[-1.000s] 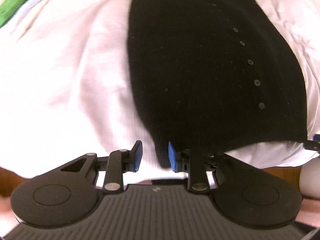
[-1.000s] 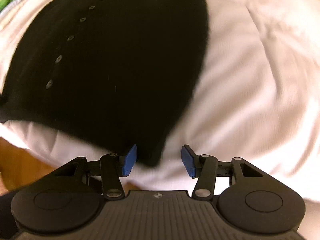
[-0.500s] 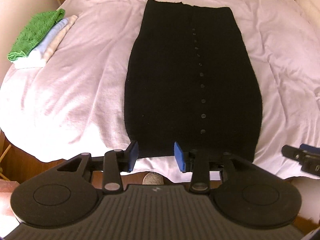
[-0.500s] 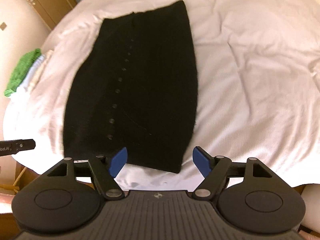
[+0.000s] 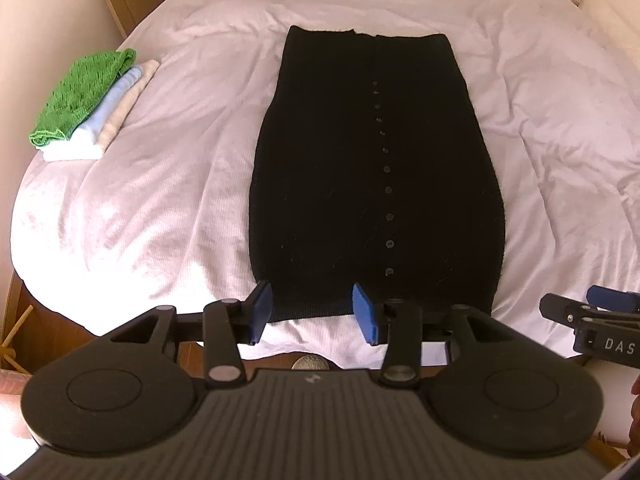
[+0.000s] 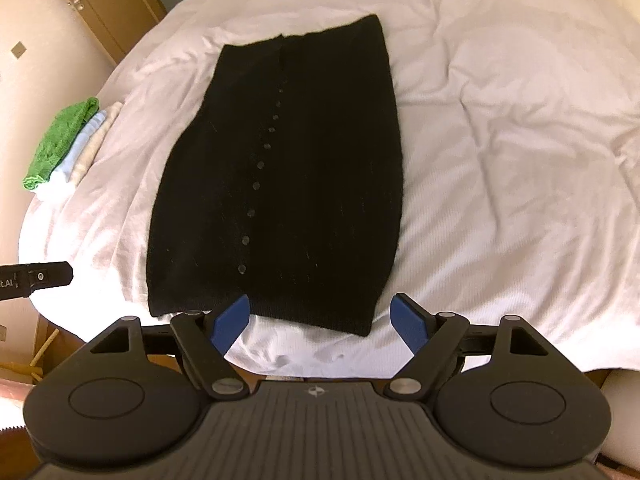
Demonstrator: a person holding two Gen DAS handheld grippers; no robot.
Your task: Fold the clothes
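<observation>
Black skirt [image 5: 360,184] is the garment to fold, but the largest thing in view is the bed [image 5: 168,200], which is wearing a white, slightly wrinkled sheet and is filling most of both views. The skirt is lying flat on the middle of this bed, spread out to its full length, with the narrow waist end far from the cameras and the wide hem close to the near edge of the bed. A line of small dark buttons [image 5: 387,190] is running along the length of the skirt, a little to the right of its centre in the left wrist view.

On the left side of the bed, well apart from the skirt, a stack of folded clothes [image 5: 86,106] is sitting; a green knitted piece is lying on top, with light blue, cream and white pieces under it.

Left gripper [image 5: 312,318] is hovering just before the hem, near its left corner; its blue fingers [image 5: 260,316] are standing apart and are holding nothing. Right gripper [image 6: 322,324] is hovering before the right part of the hem, with its fingers [image 6: 408,322] spread wider, also empty. Each gripper is showing at the edge of the other camera's view.
</observation>
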